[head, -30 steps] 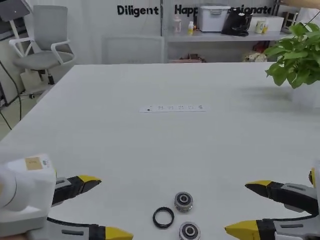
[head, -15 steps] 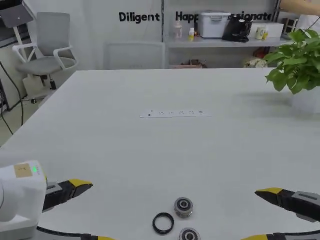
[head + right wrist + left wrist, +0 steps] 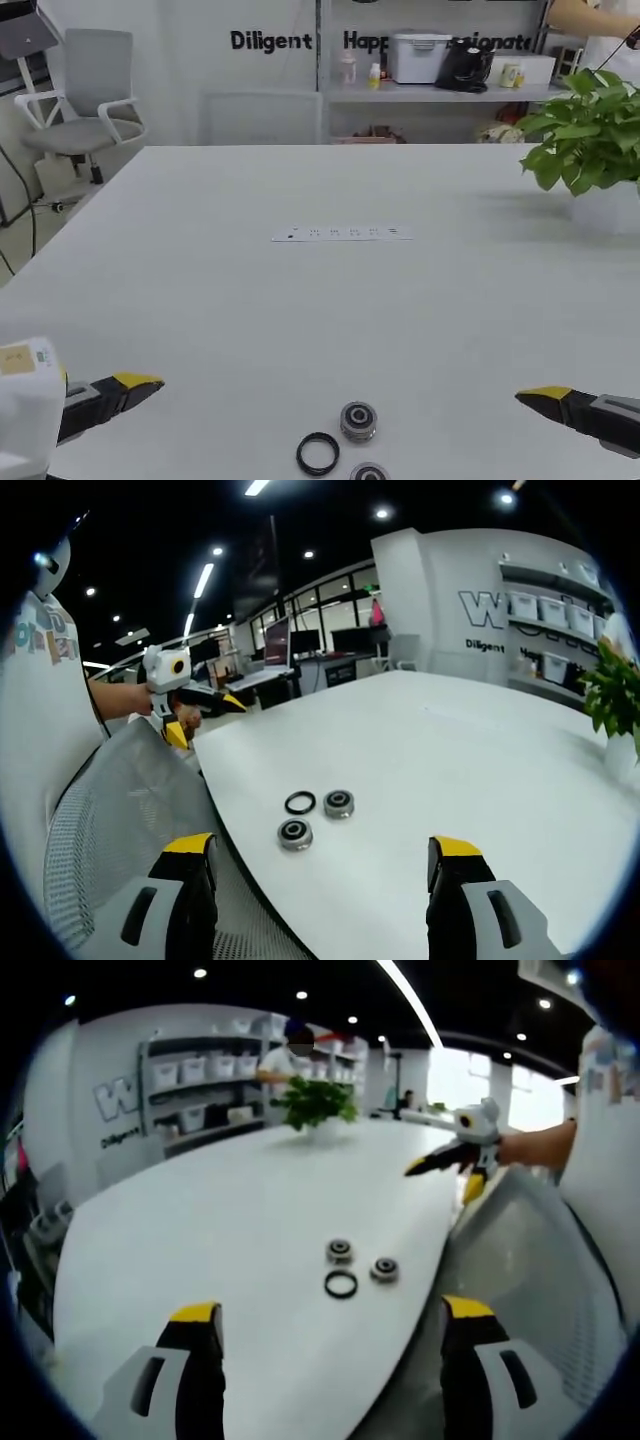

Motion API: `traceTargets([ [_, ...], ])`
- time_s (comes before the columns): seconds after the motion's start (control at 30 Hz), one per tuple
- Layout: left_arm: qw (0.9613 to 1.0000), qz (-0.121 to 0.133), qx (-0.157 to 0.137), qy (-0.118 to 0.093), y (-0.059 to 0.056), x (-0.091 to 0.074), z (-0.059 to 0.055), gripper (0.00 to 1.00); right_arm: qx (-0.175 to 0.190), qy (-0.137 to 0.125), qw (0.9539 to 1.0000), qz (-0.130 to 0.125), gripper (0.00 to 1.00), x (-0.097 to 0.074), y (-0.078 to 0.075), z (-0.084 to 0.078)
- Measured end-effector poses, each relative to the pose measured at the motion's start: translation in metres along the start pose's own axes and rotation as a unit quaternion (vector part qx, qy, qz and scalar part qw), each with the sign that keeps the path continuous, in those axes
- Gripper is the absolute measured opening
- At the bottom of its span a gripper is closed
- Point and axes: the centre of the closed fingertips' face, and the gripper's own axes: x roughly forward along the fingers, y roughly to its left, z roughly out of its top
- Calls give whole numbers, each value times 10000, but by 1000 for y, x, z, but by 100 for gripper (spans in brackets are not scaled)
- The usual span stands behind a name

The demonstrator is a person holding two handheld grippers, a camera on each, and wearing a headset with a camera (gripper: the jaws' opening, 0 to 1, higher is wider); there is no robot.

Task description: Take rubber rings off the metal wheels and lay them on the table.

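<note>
Left gripper (image 3: 331, 1310): jaws spread wide, nothing between them, held low at the near edge of the table (image 3: 200, 1220) and aimed across it. Right gripper (image 3: 321, 845): jaws likewise wide apart and empty, aimed inward from the opposite side, so the two tools face each other. The parts lie between them, ahead of both sets of jaws and touching neither. One loose rubber ring (image 3: 317, 453) lies flat on the table, just beside the first metal wheel (image 3: 358, 420) and the second metal wheel (image 3: 369, 472). Both wheels lie flat with the bore upward. They are round, so there is no long axis to report. Whether either wheel carries a ring cannot be told. The head view catches one yellow tip of each tool. The left gripper view shows a hand (image 3: 512, 1146) holding the right gripper.
</note>
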Motion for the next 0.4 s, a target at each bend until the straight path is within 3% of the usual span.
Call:
traceTargets([
  [0.4, 10000, -16, -12, -22, 1, -2, 1, 91, 32, -12, 10000, -64, 86, -2, 1, 2],
])
